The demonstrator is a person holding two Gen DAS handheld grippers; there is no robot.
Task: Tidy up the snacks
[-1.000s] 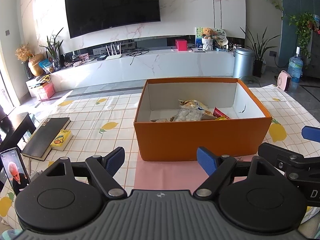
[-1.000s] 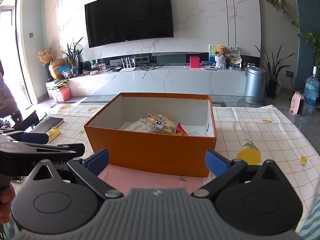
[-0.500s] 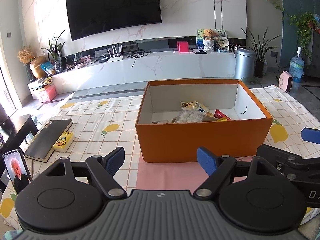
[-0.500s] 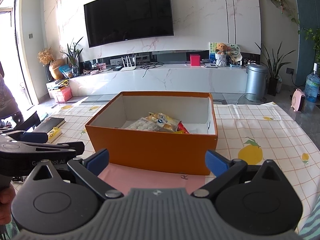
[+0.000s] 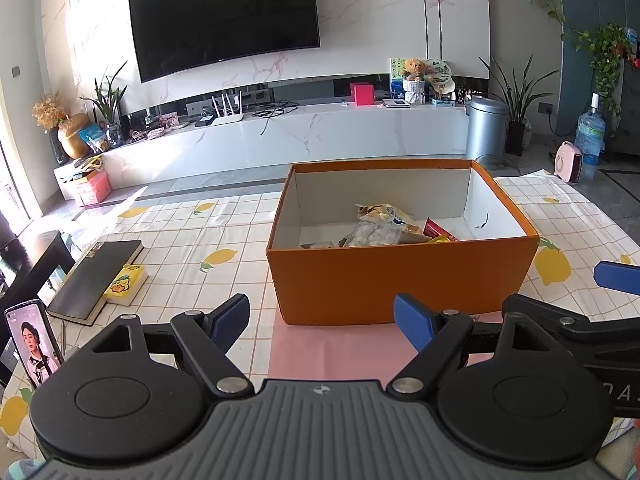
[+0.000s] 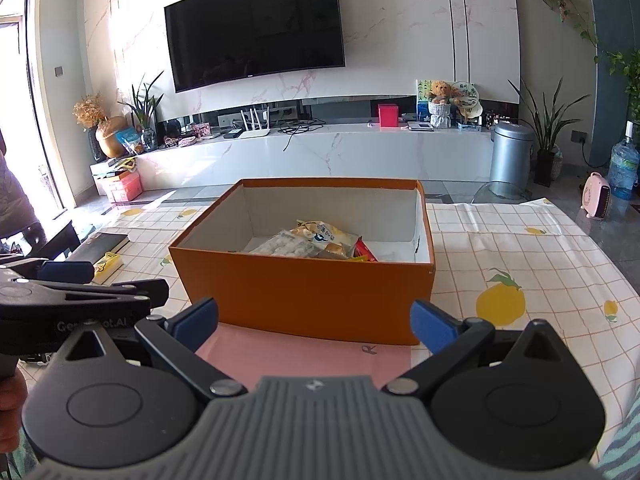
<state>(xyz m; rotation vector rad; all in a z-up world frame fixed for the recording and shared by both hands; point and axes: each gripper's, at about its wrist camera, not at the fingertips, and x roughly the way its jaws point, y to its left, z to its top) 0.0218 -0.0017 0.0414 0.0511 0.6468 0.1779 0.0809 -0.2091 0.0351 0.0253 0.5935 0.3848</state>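
An orange cardboard box (image 5: 400, 284) (image 6: 320, 296) stands on the lemon-print tablecloth, partly on a pink mat (image 5: 320, 344) (image 6: 304, 352). Inside it lie several snack packets (image 5: 380, 228) (image 6: 308, 242), pale and yellow ones with a red one at the right. My left gripper (image 5: 322, 320) hangs open just in front of the box, nothing between its blue pads. My right gripper (image 6: 314, 322) is also open and empty, in front of the box's near wall. Each gripper shows at the edge of the other's view.
A black notebook (image 5: 96, 280) and a small yellow box (image 5: 125, 290) lie on the table at the left. A phone (image 5: 30, 346) stands at the near left edge. Beyond the table are a white TV bench, a metal bin (image 5: 486, 128) and plants.
Both grippers have risen and drawn back slightly, so the box sits a little lower and farther in each view. Jaws stay open; the snacks have not moved.
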